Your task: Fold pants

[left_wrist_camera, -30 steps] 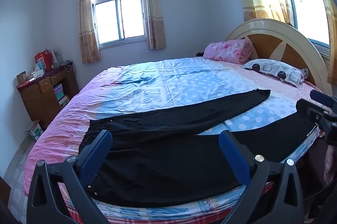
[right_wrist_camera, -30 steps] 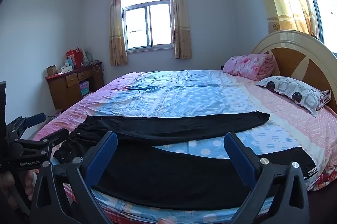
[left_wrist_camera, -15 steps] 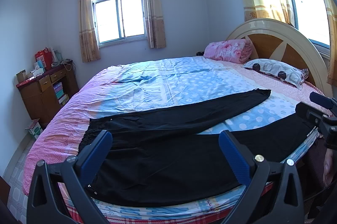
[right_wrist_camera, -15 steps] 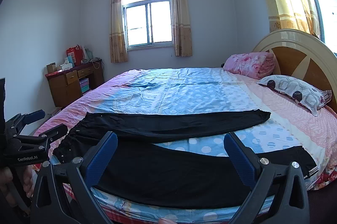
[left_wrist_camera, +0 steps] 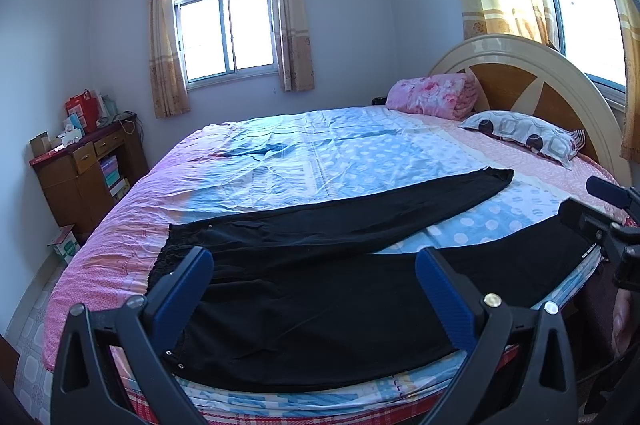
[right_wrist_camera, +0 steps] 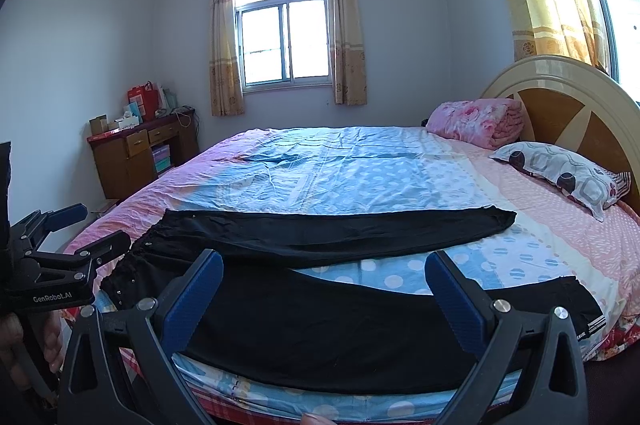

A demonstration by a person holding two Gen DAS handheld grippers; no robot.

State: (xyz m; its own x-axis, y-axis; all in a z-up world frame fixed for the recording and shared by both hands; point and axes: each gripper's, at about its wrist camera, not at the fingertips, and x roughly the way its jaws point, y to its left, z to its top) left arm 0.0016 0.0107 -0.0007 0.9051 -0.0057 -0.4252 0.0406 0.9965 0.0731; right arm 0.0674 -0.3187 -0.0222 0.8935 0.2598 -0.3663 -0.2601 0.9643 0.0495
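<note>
Left tongs (left_wrist_camera: 314, 299) and right tongs (right_wrist_camera: 324, 301) both gape wide, empty.

pants (left_wrist_camera: 320, 289) near edge behind jaws

Sunlit bedroom: 2 curtained windows (right_wrist_camera: 286, 41), wooden dresser (right_wrist_camera: 136, 153), white walls.

A bed (left_wrist_camera: 256, 181) is covered by a pink-and-blue dotted sheet. Against its curved headboard (left_wrist_camera: 516, 81) a patterned pillow (left_wrist_camera: 520, 133) is laid, a rolled pink quilt (left_wrist_camera: 432, 97) beside it. A wooden cabinet (left_wrist_camera: 80, 177) is set left of the bed.
</note>
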